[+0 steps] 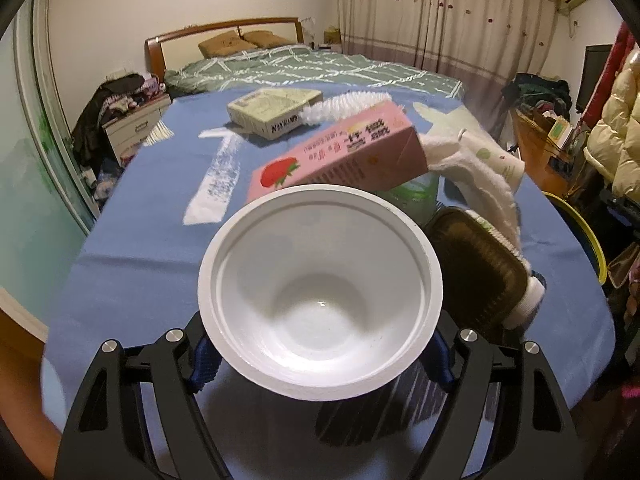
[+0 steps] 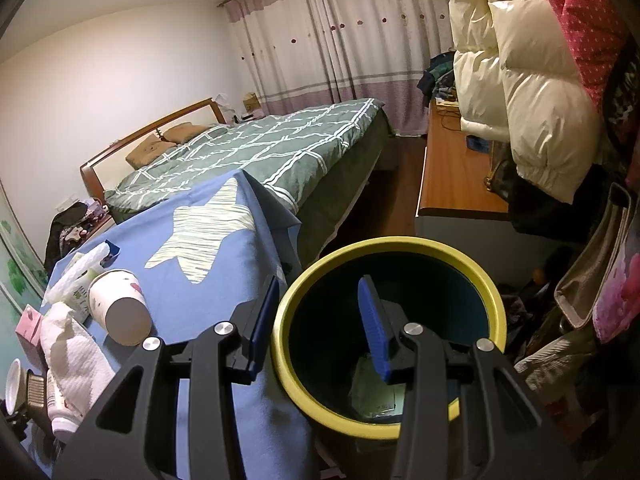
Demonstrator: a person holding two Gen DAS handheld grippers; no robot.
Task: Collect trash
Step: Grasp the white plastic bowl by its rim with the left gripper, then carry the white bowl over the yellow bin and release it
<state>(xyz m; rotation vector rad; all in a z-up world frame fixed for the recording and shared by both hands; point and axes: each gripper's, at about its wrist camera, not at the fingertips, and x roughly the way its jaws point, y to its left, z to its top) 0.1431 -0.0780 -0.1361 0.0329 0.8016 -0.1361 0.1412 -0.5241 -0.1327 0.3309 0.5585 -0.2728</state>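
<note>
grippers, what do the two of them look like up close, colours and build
Both match: the left gripper and right gripper have matte black linkage arms with triangular cut-outs, round silver pivot bolts at the joints, and blue ribbed pads on the fingers. No cables, markings or sleeves show.

The left gripper (image 1: 320, 364) is built of matte black angular arms with triangular cut-outs, joined by round silver screw heads at the pivots. Its fingers (image 1: 203, 364) carry deep blue ribbed pads. The right gripper (image 2: 320, 328) has the same black linkage frame, the same silver pivot screws and flat blue pads (image 2: 374, 328) with a fine ridged texture.
</note>
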